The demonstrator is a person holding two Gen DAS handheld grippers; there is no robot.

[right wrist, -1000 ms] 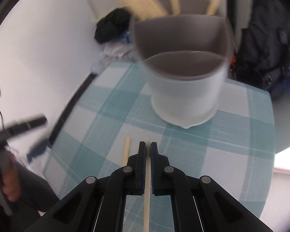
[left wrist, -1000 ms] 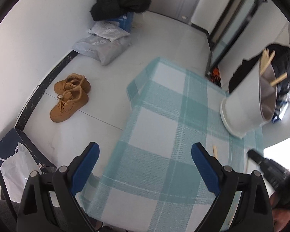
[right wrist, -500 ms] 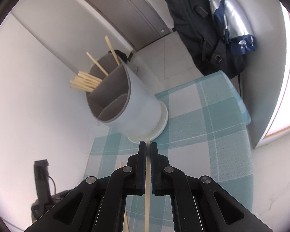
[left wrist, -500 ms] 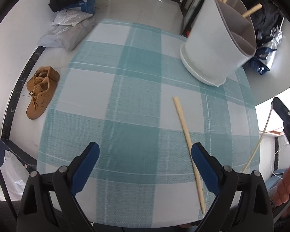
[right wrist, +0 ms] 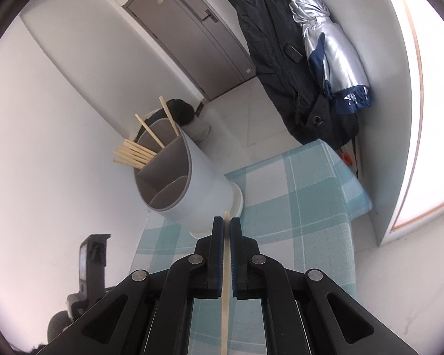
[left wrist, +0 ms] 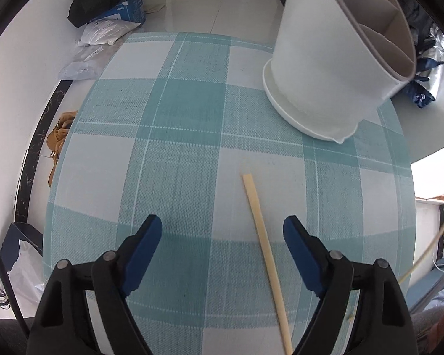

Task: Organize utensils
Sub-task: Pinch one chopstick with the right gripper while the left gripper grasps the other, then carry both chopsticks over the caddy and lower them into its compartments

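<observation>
My left claw (left wrist: 222, 230) points down at the desk (left wrist: 186, 136) with its blue pads (left wrist: 146, 239) spread and closing in; they press on nothing yet. A chopstick (left wrist: 265, 254) lies flat on the checked cloth between them, nearer the right pad, its far end aimed toward the holder (left wrist: 328, 68). The holder stands at the desk's far right corner, a white tub on a wider saucer-like foot, smooth plastic outside and matte grey inside, split by curved walls into compartments. One stick tip pokes from its rim. The cloth is a coarse teal-and-white weave. The chopstick is pale wood or bamboo, thin, straight and square-ended. I judge this one to be the next pick-up, not yet gripped.

From the right wrist view, my right claw (right wrist: 226, 233) is pressed together, pinching a second chopstick (right wrist: 225, 269) that runs lengthwise between the pads, its tip just past them. It is off the desk, short of the holder (right wrist: 198, 189), which sits at the near-left corner here. A bundle of chopsticks (right wrist: 133, 153) already leans in the holder's far compartment, with two more beside them; the nearer compartments look empty.

So, as I read it, most sticks are stowed; two are left, one in the right claw and one on the desk.
</observation>
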